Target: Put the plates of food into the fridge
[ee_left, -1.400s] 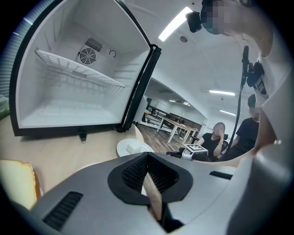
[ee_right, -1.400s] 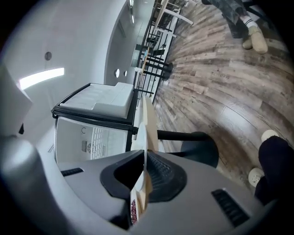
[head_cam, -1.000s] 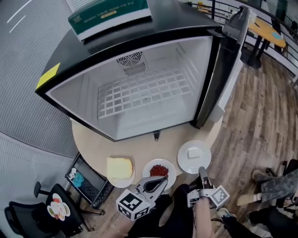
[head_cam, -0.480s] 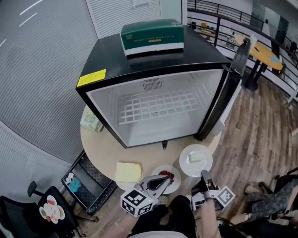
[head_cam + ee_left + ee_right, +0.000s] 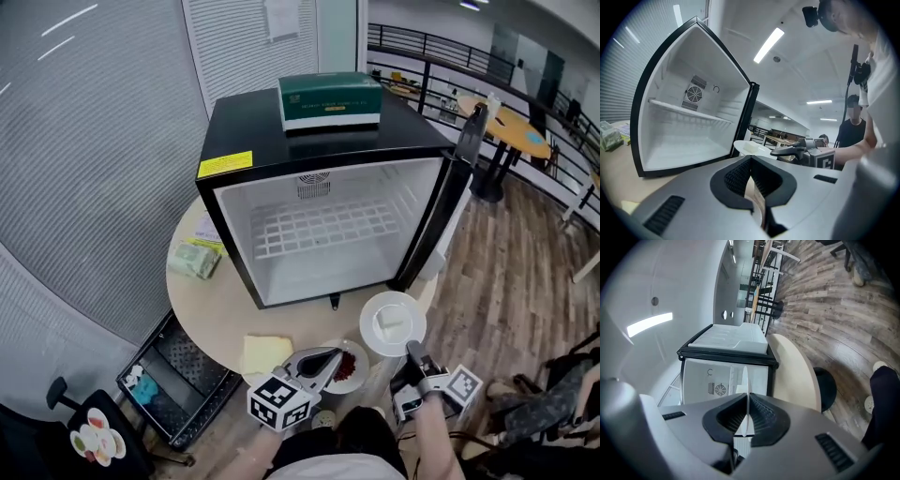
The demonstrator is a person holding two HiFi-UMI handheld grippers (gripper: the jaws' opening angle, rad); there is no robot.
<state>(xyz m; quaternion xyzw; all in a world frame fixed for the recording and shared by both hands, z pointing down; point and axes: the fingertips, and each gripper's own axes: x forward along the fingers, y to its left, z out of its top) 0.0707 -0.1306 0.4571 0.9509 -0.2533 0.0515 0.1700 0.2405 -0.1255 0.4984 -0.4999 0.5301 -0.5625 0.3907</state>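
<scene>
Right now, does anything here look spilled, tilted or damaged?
Nothing looks spilled or damaged. The fridge stands open. The left hand-held gripper pinches the red-food plate by its rim only, and the right hand-held gripper the white-block plate likewise, both roughly level. The bread sits flat on the table.
</scene>
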